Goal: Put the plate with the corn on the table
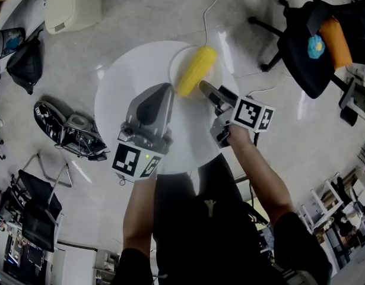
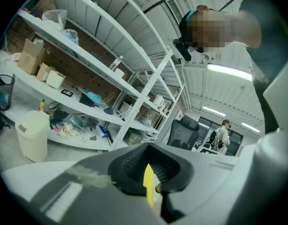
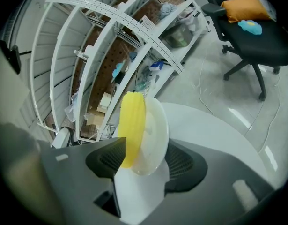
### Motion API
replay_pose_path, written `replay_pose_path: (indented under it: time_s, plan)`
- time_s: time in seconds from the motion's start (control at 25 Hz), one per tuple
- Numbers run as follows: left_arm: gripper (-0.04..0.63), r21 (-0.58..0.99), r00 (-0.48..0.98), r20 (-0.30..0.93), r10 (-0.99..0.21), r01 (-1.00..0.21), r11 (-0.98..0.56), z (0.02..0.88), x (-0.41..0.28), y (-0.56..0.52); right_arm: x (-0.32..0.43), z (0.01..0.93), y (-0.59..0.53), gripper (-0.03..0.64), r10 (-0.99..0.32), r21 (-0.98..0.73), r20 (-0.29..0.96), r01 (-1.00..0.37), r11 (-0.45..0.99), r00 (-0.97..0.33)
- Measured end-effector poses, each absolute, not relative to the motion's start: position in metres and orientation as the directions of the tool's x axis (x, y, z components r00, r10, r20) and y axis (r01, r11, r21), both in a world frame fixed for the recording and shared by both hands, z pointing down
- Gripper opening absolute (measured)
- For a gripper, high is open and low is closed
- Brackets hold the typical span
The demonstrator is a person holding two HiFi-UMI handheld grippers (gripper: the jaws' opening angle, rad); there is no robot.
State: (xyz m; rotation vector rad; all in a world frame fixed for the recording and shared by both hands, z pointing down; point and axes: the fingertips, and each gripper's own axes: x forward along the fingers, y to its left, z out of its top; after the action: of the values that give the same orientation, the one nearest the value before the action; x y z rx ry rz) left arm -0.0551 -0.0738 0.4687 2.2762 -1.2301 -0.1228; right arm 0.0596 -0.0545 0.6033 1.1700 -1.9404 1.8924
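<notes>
The plate [image 1: 177, 60] with the corn [image 1: 197, 70] sits on the round worktop [image 1: 114, 103] between my right gripper's [image 3: 144, 161] parted fingers, my left gripper [image 2: 148, 172] closed and empty; I judge it light, stiff, slick and breakable, best pinched at its near rim.

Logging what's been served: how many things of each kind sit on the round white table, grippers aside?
Yellow corn cob: 1
Round white plate: 1
Total: 2
</notes>
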Motion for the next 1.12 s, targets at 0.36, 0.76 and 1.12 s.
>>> replay_pose_path:
  time_s: [0.36,0.76,1.12]
  plan:
    - [0.002,0.505,0.577,0.174,-0.798,-0.748,-0.430,0.470,-0.056,-0.072,0.057,0.602,-0.052,0.289,-0.376,-0.733,0.645,-0.677,-0.060,-0.665]
    - [0.002,0.509,0.575,0.171,-0.800,-0.747,-0.428,0.473,-0.059,-0.070,0.057,0.603,-0.047,0.319,-0.328,-0.669,0.686,-0.741,0.066,-0.649]
    - [0.002,0.509,0.575,0.174,-0.800,-0.748,-0.426,0.474,-0.059,-0.067,0.054,0.604,-0.039,0.328,-0.247,-0.636,0.703,-0.745,0.200,-0.666]
